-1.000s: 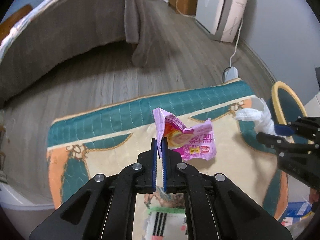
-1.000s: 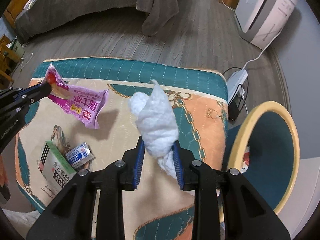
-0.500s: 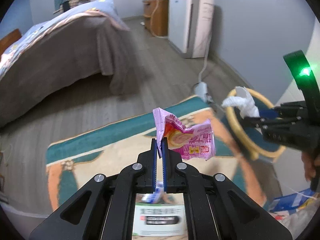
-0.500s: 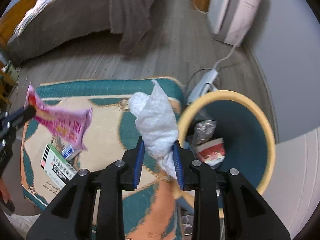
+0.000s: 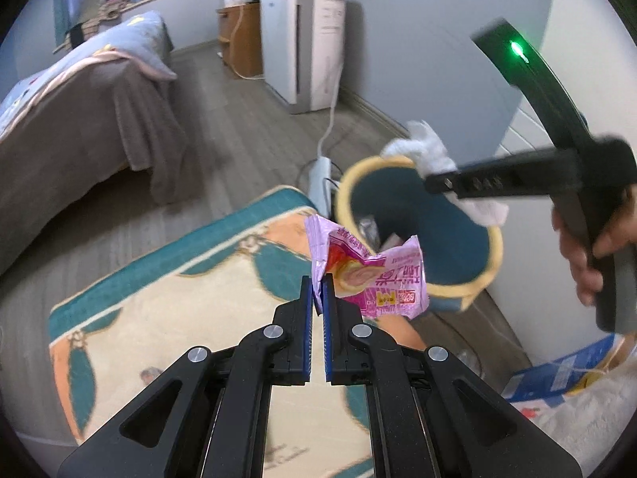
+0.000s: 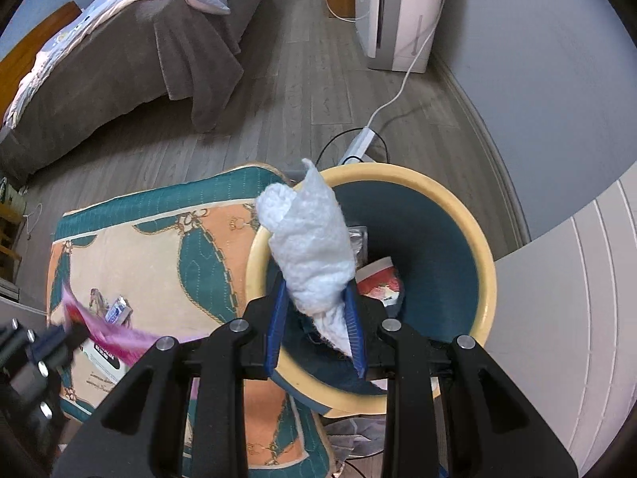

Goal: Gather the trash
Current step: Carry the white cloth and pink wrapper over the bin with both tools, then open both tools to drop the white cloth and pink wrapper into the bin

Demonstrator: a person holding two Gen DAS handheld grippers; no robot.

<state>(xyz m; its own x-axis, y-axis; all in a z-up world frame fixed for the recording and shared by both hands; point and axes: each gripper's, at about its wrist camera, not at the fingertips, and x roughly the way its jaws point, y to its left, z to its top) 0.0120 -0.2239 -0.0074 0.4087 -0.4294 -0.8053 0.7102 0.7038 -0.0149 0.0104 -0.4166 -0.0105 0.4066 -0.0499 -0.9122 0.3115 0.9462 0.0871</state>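
Note:
My left gripper (image 5: 317,279) is shut on a corner of a pink snack wrapper (image 5: 374,275), which hangs in the air over the quilted cloth beside the bin. A crumpled white tissue wad (image 6: 312,251) is pinched in my right gripper (image 6: 314,290), held above the open teal bin with a yellow rim (image 6: 483,239). In the left wrist view the same tissue wad (image 5: 432,149) and bin (image 5: 493,267) sit to the right, with a hand on the right tool. The bin holds a red-and-white cup (image 6: 380,283) and a clear wrapper.
A teal, orange and cream quilted cloth (image 6: 159,247) covers the surface on the left, with a small blue-and-white packet (image 6: 117,310) and a white box (image 6: 105,362) on it. A power strip (image 6: 360,143) with cables lies on the wood floor behind the bin. A bed and a white appliance stand farther off.
Both grippers have swung to the right, from over the quilted cloth toward the bin, still gripping their items. The tissue wad now hangs over the bin's mouth and the wrapper nears its rim.

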